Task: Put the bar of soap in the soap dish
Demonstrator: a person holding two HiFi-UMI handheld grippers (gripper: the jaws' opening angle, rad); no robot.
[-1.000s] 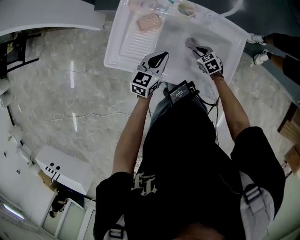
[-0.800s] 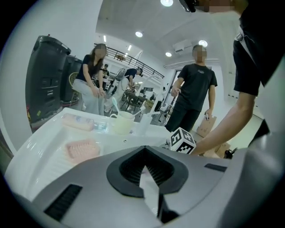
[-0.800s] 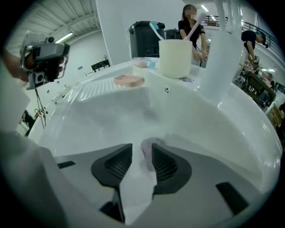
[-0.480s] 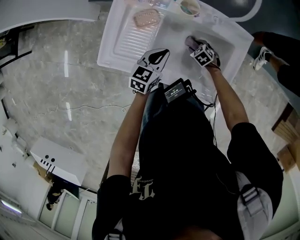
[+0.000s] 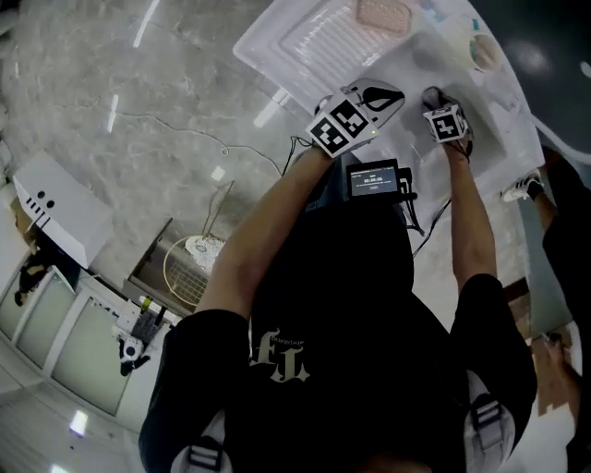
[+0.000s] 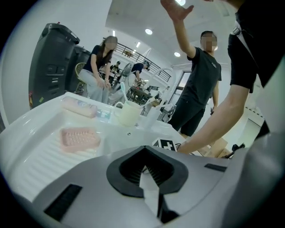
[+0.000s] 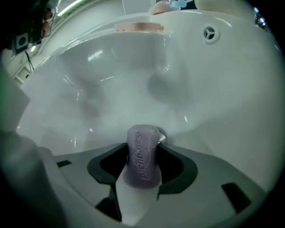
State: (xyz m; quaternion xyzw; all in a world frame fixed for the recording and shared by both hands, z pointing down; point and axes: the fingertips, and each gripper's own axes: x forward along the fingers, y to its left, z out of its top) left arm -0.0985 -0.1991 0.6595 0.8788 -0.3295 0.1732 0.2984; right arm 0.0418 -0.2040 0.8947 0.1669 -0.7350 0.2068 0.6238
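A purple bar of soap (image 7: 142, 156) stands on edge at the bottom of the white basin (image 7: 111, 80), between the jaws of my right gripper (image 7: 143, 168). That gripper points straight down into the basin and its jaws are opening. In the head view only its marker cube (image 5: 445, 123) shows well. The pink ribbed soap dish (image 5: 383, 14) lies on the drainboard (image 5: 309, 46), also seen from the left gripper as the dish (image 6: 80, 138) and from the right as the dish (image 7: 139, 27). My left gripper (image 6: 149, 178) hovers over the sink's front rim, shut and holding nothing.
A cream cup (image 6: 129, 113) and a pink packet (image 6: 79, 107) stand on the sink's back ledge. An overflow hole (image 7: 209, 32) sits in the basin wall. People stand behind the sink. A wire basket (image 5: 189, 268) lies on the floor at the left.
My right gripper has sunk deeper into the basin, down to the soap. The left gripper has dropped a little. The head camera has swung, so the sink now sits at the upper right.
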